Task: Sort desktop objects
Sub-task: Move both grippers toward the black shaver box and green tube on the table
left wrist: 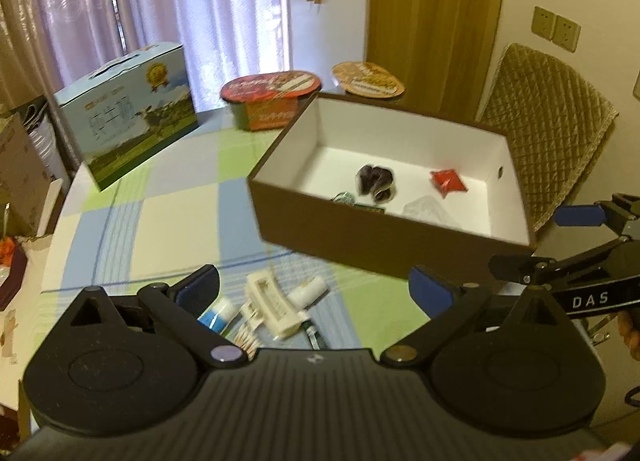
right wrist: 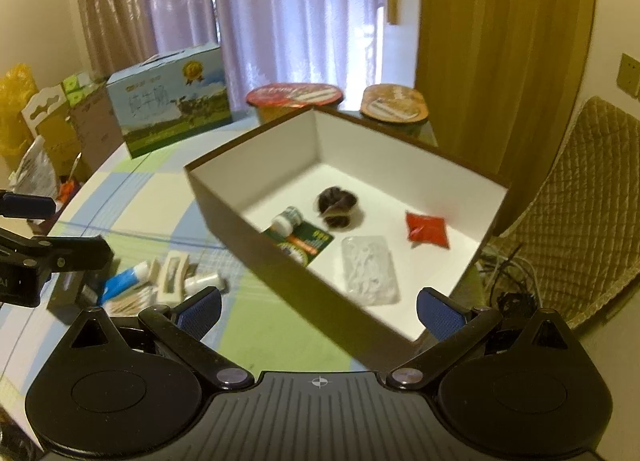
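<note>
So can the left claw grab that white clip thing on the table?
Probably yes. The left claw is open and empty, and the white clip lies in the small pile right between its fingers, outside the brown box. Only the neighbouring blue-and-white tube crowds it.

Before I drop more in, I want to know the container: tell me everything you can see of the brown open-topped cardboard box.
The brown open-topped cardboard box is rectangular, dark brown outside and white inside, with no lid showing. It sits on the checked tablecloth, turned at an angle to both cameras. One end wall has a small hole. On its floor lie a dark bundle, a red sachet, a clear plastic packet, a green card and a small white-capped bottle. Neither gripper touches it.
</note>
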`<state>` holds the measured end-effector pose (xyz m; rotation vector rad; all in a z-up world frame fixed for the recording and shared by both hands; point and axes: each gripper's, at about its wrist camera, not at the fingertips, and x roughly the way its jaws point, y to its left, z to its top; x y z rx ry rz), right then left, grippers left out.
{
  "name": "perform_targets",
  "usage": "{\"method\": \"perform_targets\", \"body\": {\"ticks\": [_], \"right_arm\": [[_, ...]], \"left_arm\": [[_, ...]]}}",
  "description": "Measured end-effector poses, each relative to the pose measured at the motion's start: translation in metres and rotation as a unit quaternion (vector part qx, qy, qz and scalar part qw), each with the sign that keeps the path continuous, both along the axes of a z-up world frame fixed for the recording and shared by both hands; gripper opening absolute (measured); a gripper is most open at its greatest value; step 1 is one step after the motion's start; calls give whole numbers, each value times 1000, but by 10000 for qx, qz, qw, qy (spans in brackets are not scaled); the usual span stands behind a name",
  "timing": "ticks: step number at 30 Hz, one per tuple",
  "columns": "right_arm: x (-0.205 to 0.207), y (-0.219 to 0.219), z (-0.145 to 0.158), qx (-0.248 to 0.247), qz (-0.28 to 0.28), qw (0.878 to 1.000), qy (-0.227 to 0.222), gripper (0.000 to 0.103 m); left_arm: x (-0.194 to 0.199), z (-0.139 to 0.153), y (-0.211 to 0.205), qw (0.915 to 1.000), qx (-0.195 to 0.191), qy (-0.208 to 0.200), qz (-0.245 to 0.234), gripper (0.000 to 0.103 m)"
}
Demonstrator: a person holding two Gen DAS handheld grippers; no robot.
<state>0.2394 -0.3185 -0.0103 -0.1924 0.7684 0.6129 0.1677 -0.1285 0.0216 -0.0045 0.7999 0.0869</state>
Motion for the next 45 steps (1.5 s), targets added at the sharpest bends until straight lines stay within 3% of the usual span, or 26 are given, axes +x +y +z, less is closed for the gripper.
{"method": "perform_targets", "body": {"ticks": [17, 36, 45], "right_arm": [[-28, 49, -34, -254, 521, 9973, 445, 101], [-28, 94, -84, -224, 804, 9914, 1010, 101], [-20, 118, -113, -237, 1019, 9913, 800, 100]], "left_arm": [[-53, -38, 58, 9939, -253, 782, 732, 100], [-69, -64, 110, 9806, -463, 1089, 1561, 99], [-65, -76, 144, 9727, -432, 1079, 2007, 99]]}}
